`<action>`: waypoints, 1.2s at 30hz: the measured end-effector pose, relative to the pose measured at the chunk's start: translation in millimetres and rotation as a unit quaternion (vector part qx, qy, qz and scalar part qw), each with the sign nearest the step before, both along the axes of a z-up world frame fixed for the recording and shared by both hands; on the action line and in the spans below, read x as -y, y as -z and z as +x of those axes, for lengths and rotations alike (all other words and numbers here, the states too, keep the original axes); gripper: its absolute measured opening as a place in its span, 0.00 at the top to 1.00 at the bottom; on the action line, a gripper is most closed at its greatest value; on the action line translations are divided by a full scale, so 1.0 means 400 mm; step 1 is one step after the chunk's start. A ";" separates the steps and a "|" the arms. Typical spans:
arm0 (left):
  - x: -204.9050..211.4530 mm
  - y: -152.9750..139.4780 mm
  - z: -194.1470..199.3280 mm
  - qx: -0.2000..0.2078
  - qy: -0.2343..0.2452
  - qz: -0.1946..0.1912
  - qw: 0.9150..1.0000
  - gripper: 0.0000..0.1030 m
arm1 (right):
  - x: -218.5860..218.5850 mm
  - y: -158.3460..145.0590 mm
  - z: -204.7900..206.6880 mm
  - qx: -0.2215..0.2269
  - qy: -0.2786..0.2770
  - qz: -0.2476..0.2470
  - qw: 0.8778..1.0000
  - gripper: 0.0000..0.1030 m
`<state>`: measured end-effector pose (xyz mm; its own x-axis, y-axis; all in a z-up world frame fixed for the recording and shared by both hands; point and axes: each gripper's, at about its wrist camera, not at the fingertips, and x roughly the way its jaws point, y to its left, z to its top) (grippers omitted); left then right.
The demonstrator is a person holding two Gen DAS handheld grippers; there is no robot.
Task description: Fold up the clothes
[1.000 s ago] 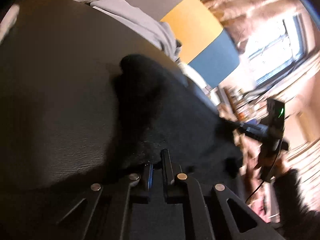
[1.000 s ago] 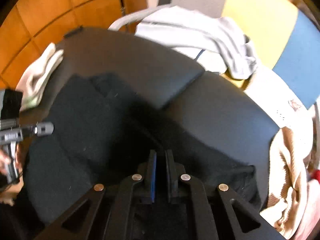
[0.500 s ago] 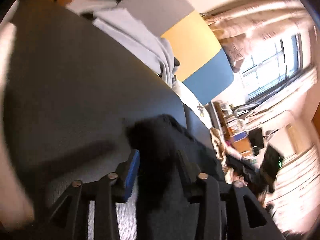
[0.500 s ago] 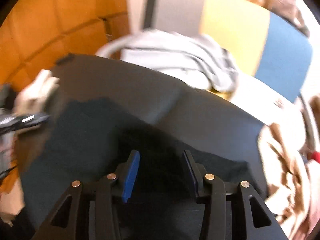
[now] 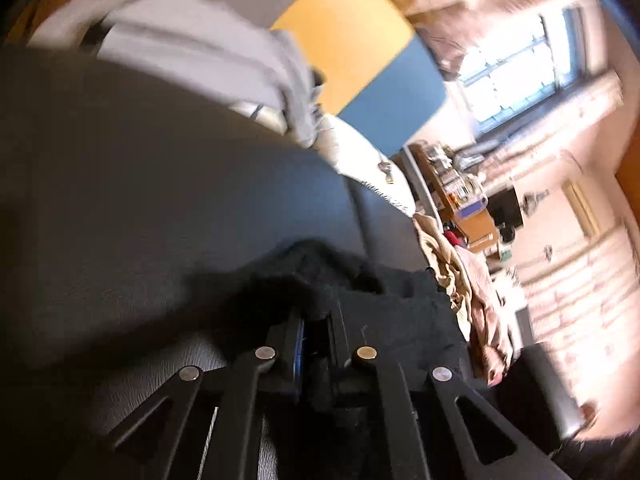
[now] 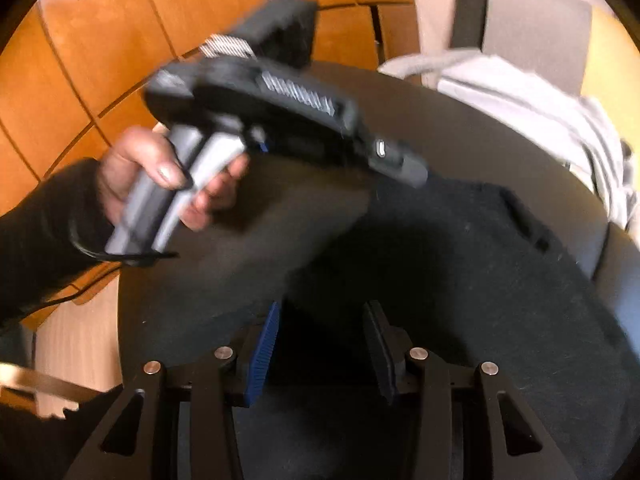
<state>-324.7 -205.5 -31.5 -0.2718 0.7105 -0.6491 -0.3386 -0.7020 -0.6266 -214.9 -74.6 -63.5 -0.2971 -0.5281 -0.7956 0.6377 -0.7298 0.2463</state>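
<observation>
A black garment [image 6: 460, 280] lies spread on the black leather cushion [image 6: 452, 120]. A hand [image 6: 132, 172] holds my left gripper [image 6: 262, 148] at the upper left of the right wrist view, and a flap of the garment hangs lifted from it. In the left wrist view my left gripper [image 5: 316, 324] is shut on a bunched edge of the black garment [image 5: 400, 304]. My right gripper [image 6: 324, 340] stands open low over the garment, with its blue pads [image 6: 266, 344] wide apart and nothing pinched.
A light grey garment [image 5: 208, 52] [image 6: 540, 108] is draped over the cushion's far edge. White cloth [image 5: 360, 160] and a beige and pink pile [image 5: 460, 276] lie at the right edge. Orange wood panels [image 6: 80, 60] stand behind, and a yellow and blue panel [image 5: 360, 48] beyond.
Both grippers opened and let go of the black garment. The left one has since shut on its edge again and lifted a flap. The right one stays open and has turned left.
</observation>
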 end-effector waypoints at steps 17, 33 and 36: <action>-0.022 -0.093 0.098 -0.090 -0.069 -0.050 0.992 0.76 | -0.261 -0.070 0.097 -0.031 0.179 -0.127 0.975 0.55; -0.135 0.086 0.273 -0.086 -0.046 -0.113 0.989 0.86 | -0.741 0.050 0.300 -0.012 0.442 -0.208 0.873 0.50; -0.144 0.081 0.275 -0.098 -0.048 -0.126 0.986 0.86 | -0.764 0.067 0.293 -0.007 0.453 -0.240 0.859 0.56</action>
